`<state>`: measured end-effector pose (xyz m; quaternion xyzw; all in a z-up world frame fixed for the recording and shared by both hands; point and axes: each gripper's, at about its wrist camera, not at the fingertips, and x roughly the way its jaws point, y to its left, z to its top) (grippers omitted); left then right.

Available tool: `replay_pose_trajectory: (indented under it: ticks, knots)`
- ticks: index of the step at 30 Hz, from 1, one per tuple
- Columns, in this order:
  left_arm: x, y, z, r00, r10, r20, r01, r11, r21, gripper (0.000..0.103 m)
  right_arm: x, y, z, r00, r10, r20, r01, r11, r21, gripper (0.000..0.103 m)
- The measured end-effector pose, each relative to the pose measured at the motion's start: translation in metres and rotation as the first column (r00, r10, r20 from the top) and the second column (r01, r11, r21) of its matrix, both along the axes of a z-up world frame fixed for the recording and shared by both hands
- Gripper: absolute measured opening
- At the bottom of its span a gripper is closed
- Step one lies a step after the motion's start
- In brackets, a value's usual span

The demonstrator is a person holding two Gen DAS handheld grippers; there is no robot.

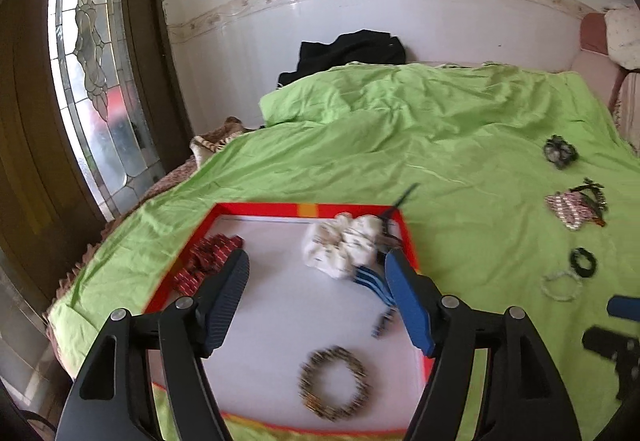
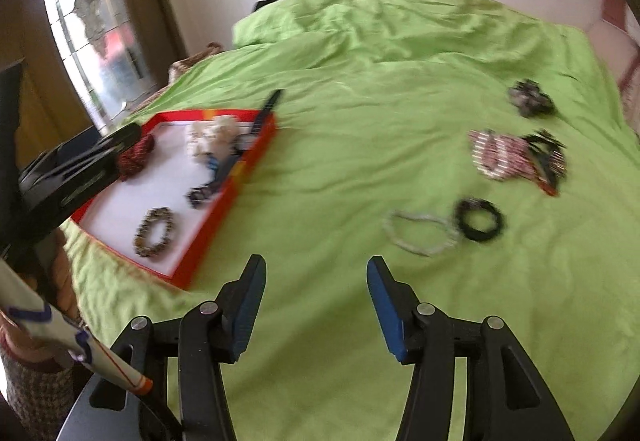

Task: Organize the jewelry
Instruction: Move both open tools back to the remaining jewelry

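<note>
Item: pale beaded bracelet [image 2: 420, 237] on bed; light, limp, slippery. Pinch one strand. My jaws: both pairs wide, empty.

The tray's [image 1: 412, 241] white middle lies bare between the red scrunchie [image 1: 208, 261] at its left edge, the white scrunchie [image 1: 344, 245] near its far right corner and the beaded bracelet [image 1: 334, 383] by its near edge.

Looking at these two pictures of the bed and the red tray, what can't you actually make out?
- Blue striped piece, left wrist view: partly hidden behind the left gripper finger.
- Pile beside the pink patterned item, right wrist view: motion blur, pieces indistinguishable.
- Red tray near edge, left wrist view: cut off by the gripper body.
</note>
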<state>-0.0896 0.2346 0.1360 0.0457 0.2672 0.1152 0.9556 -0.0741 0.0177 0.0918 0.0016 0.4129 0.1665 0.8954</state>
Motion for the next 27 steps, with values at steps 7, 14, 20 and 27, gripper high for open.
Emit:
replay_pose_trajectory:
  ticks: [7,14,20,27]
  knots:
    - [-0.014,-0.032,0.001,0.997,-0.081,-0.004,0.080,0.993,-0.087,0.081,-0.010,-0.081,0.000,0.989,-0.146,0.010,0.146,0.989,-0.001,0.057]
    - [-0.002,-0.081,-0.007,0.979,-0.182,-0.097,0.173,0.981,-0.092,0.083,-0.012,-0.156,-0.004,0.962,-0.274,0.013,0.274,0.962,-0.005,0.059]
    - [0.020,-0.131,-0.025,0.947,-0.277,-0.165,0.263,0.960,-0.099,0.083,0.000,-0.217,-0.021,0.928,-0.369,-0.059,0.372,0.926,0.063,0.059]
    - [0.064,-0.166,-0.066,0.880,-0.364,-0.306,0.316,0.929,-0.194,0.083,0.019,-0.229,-0.035,0.929,-0.356,-0.098,0.365,0.925,0.105,0.059]
